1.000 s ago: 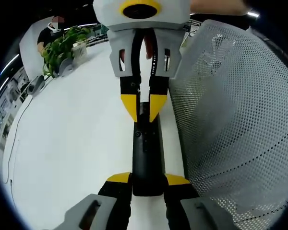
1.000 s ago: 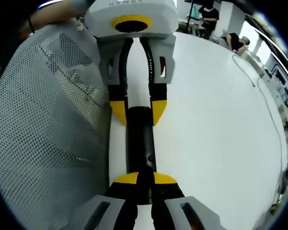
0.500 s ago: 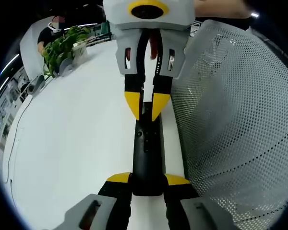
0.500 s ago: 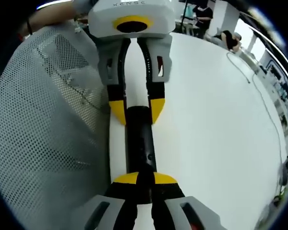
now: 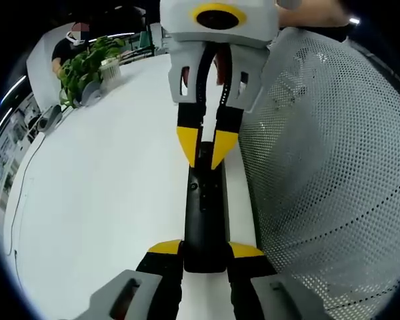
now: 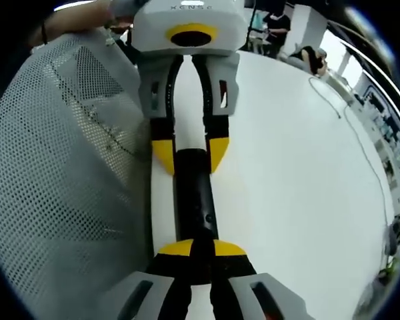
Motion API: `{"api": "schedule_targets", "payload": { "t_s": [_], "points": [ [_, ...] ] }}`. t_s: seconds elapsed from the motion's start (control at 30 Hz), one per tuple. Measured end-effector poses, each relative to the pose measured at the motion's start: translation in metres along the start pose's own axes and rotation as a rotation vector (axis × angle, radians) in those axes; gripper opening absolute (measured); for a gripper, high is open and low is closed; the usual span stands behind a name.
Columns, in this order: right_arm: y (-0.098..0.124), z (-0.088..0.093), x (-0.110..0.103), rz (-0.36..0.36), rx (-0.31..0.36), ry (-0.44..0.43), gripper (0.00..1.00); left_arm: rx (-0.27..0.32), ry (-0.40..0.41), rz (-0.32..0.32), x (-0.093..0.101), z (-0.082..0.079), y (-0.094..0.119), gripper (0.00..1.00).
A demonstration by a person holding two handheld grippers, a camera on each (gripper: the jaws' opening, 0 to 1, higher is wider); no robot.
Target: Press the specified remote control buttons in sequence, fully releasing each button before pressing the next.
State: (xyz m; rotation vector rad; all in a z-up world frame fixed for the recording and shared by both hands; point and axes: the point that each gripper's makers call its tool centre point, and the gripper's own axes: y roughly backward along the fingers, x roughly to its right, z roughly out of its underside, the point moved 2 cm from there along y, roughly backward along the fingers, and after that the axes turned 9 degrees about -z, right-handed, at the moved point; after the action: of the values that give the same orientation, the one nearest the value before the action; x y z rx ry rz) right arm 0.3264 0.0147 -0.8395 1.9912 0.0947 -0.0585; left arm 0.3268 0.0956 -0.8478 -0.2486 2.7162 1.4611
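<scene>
Remote control (image 5: 204, 217) held | right gripper (image 5: 204, 148) jaws narrowed, shifted right

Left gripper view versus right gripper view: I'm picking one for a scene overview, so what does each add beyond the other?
The left gripper view adds a potted plant at the table's far edge. The right gripper view adds a thin cable trailing over the white table and people seated beyond it. Both share the black remote lying lengthwise on the table, the grey mesh chair back beside it, the left hand-held gripper clamped on one end, and the right hand-held gripper tips-down at the other end.
</scene>
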Motion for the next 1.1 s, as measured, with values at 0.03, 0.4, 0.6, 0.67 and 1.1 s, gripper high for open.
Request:
{"api": "schedule_targets", "payload": {
  "t_s": [0.03, 0.4, 0.6, 0.67, 1.1],
  "points": [
    [0.0001, -0.0002, 0.0005, -0.003, 0.001, -0.012, 0.05, -0.001, -0.001, 0.0, 0.0, 0.0, 0.0, 0.26],
    [0.0029, 0.0017, 0.0001, 0.025, 0.077, -0.05, 0.06, -0.006, 0.005, -0.002, 0.0002, -0.0001, 0.0, 0.26],
    [0.0037, 0.0014, 0.0012, 0.018, 0.081, -0.081, 0.06, -0.007, 0.01, -0.005, 0.0, -0.0002, 0.0003, 0.26],
    [0.0032, 0.0015, 0.0008, 0.024, 0.076, -0.073, 0.05, -0.006, 0.012, -0.005, 0.0, -0.0001, 0.0003, 0.26],
    [0.0045, 0.006, -0.0006, 0.025, 0.062, -0.063, 0.04, -0.004, 0.014, -0.005, -0.0005, 0.0003, 0.0, 0.26]
  ]
}}
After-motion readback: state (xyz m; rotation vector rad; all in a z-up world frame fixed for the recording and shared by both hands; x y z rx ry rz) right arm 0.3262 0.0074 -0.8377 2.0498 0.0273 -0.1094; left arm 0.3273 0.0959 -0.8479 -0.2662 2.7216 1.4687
